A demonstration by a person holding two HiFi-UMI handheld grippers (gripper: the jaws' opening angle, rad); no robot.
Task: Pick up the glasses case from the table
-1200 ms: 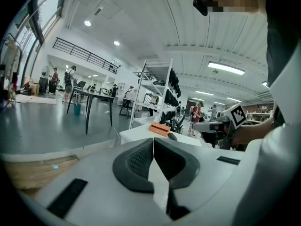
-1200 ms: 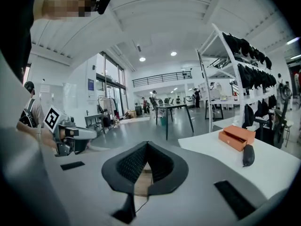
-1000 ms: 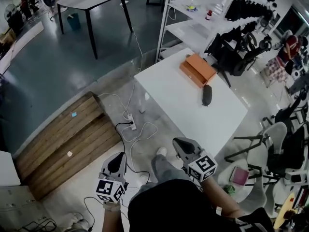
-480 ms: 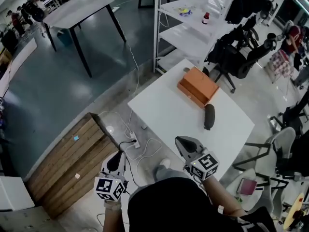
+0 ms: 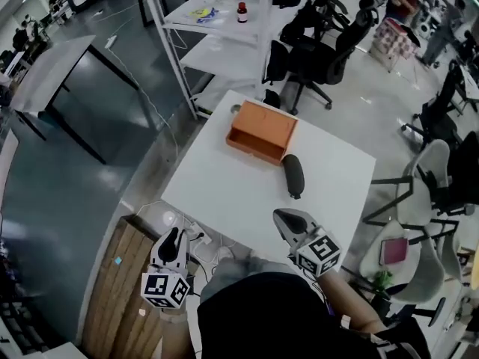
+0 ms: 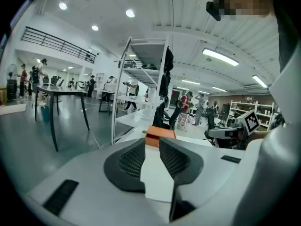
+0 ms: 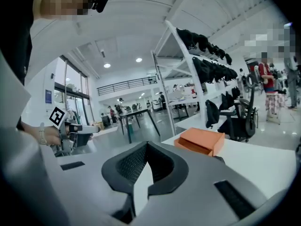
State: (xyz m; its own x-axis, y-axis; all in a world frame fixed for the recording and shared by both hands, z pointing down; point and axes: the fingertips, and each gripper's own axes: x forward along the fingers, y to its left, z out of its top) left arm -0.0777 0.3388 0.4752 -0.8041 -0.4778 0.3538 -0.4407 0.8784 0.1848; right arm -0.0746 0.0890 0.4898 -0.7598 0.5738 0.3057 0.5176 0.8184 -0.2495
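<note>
The dark oval glasses case (image 5: 293,175) lies on the white table (image 5: 224,193), just beside an open orange box (image 5: 262,132). My right gripper (image 5: 283,215) hovers over the table's near edge, a short way in front of the case, with its tips together and nothing in them (image 7: 146,144). My left gripper (image 5: 172,235) hangs over the floor, off the table's near left corner. Its jaws are opening, with a narrow gap and nothing between them (image 6: 151,140). The orange box (image 6: 160,136) shows past both sets of jaws (image 7: 200,142).
A white shelf rack (image 5: 217,28) stands behind the table. Black office chairs (image 5: 322,43) crowd its far side and more chairs (image 5: 441,193) stand at the right. A wooden platform (image 5: 120,290) and cables with a power strip (image 5: 187,226) lie on the floor at the left.
The person has walked up to the table, which now lies straight ahead and closer. Both grippers came forward with them; the right one now reaches over the table's near edge.
</note>
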